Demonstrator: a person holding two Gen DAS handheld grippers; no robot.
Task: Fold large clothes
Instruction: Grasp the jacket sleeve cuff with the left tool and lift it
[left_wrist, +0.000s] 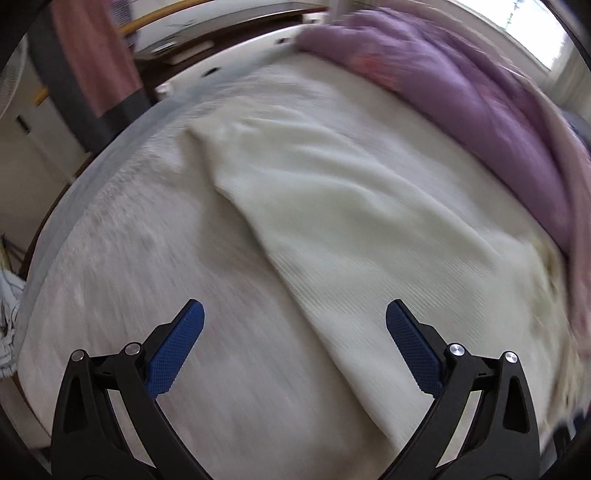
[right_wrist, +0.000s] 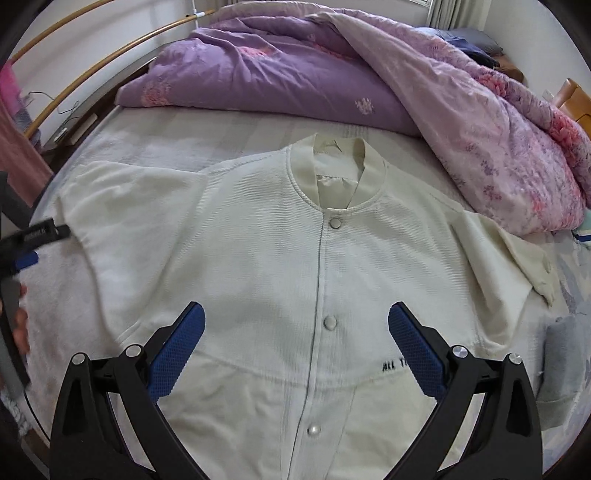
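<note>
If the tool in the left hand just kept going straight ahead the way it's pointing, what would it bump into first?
Probably the white jacket. The left tool is open and points across the bed at the jacket's sleeve edge, with nothing in between. The purple quilt lies further back. The picture is blurred, so depth is uncertain.

White-sheeted bed (right_wrist: 207, 136), purple floral duvet (right_wrist: 280, 77) heaped behind, bright window (left_wrist: 535, 40), pale wall (right_wrist: 92, 33)

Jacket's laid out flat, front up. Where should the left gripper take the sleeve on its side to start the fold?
Grip the jacket's left sleeve at its outer cuff edge, coming in low from the left. That edge lies free on the bed, and the left gripper is open beside it.
</note>
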